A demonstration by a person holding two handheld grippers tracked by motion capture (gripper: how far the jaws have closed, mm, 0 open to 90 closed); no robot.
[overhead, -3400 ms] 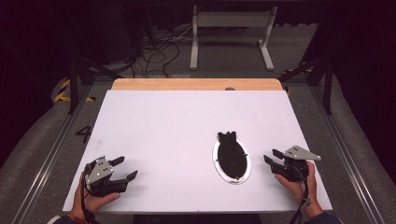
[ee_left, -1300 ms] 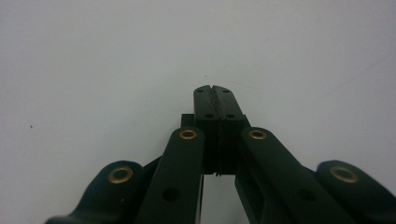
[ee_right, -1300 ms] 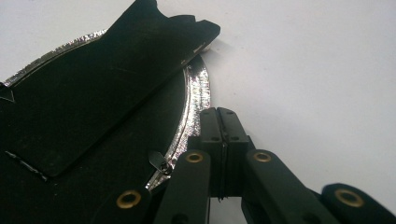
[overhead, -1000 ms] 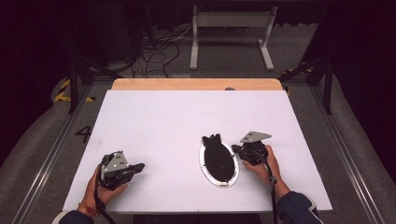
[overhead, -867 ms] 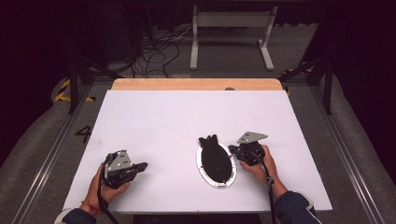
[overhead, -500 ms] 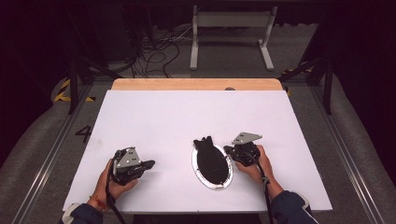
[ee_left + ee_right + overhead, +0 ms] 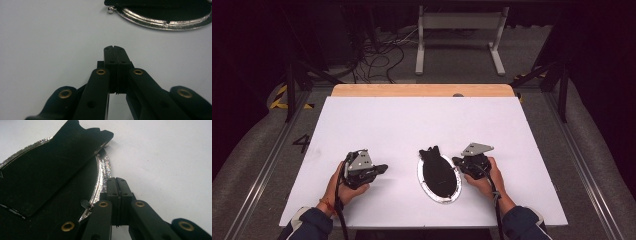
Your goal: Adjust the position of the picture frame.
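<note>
Black oval pouch [image 7: 439, 172] with a silver metal rim lies flat on the white table [image 7: 422, 120], in the near half, roughly centred between the two hands. A darker flap with a notched end lies on top of the pouch and points toward the far edge of the table. In the right gripper view the flap [image 7: 50, 167] lies at a slant over the dark oval, and the shiny rim [image 7: 102, 170] curves around it, with a small zipper pull at the rim. Right gripper [image 7: 460, 162] sits just right of the pouch, jaws pressed fully together with nothing between them, tip right at the rim; contact cannot be told. Left gripper [image 7: 382, 168] is left of the pouch, near but clearly apart, jaws also pressed together and empty, aimed toward the pouch. In the left gripper view the closed tip [image 7: 115, 48] rests low over bare white table, pouch rim and a small metal ball at the top edge. Each gripper is held by a hand with a dark blue sleeve.
</note>
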